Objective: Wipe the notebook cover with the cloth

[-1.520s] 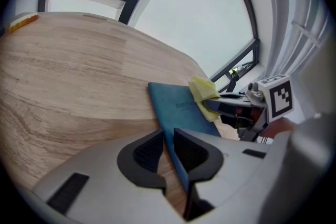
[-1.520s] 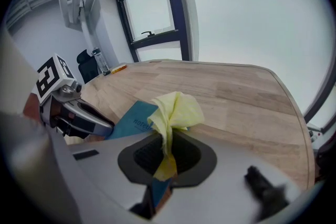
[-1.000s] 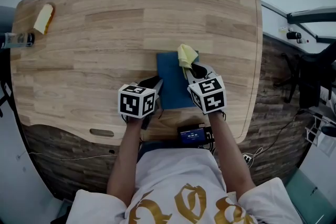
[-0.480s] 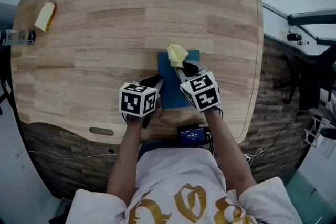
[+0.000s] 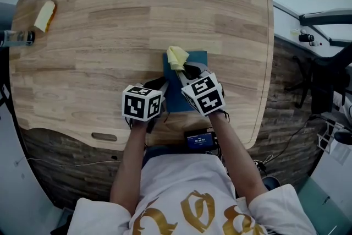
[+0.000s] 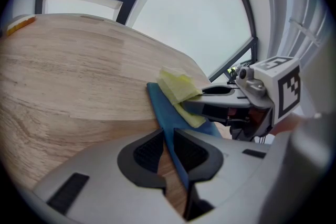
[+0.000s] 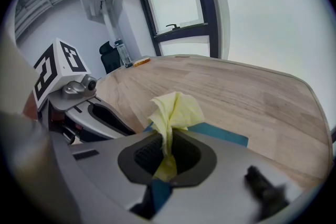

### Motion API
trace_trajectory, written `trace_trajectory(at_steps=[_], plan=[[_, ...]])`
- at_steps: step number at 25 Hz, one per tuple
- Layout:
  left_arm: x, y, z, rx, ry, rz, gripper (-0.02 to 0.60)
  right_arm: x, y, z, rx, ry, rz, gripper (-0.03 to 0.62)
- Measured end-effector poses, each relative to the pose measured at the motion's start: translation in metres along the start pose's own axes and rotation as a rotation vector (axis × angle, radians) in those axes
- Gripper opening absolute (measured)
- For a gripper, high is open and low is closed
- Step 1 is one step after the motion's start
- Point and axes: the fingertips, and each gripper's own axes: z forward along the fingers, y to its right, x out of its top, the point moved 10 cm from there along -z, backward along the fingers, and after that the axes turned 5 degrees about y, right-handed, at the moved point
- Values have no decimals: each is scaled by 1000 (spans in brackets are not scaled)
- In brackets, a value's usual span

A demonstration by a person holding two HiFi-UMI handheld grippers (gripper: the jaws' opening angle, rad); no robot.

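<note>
Left gripper (image 5: 164, 85) pinching notebook (image 5: 199, 59) by its near-left edge, steadying it on table (image 5: 110, 36). Right gripper (image 5: 186, 70) pinching yellow cloth (image 5: 177, 56), cloth sitting at notebook's far-left corner. Notebook's long axis running away from person; rest of cover lying right of cloth and nearer person.

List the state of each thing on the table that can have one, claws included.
notebook, closed, lying on the table.
cloth, bunched up, on the notebook's far left corner.
left claw, shut on the notebook's left edge.
right claw, shut on the cloth.
small device at the table's near edge, screen lit.
</note>
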Motion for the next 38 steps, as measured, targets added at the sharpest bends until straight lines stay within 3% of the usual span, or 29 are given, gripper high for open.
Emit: trace_trajectory(at_steps=[38], plan=[[-10,3,0,26,81,9,63,-44,-47,-19,41,-14,-8,38]])
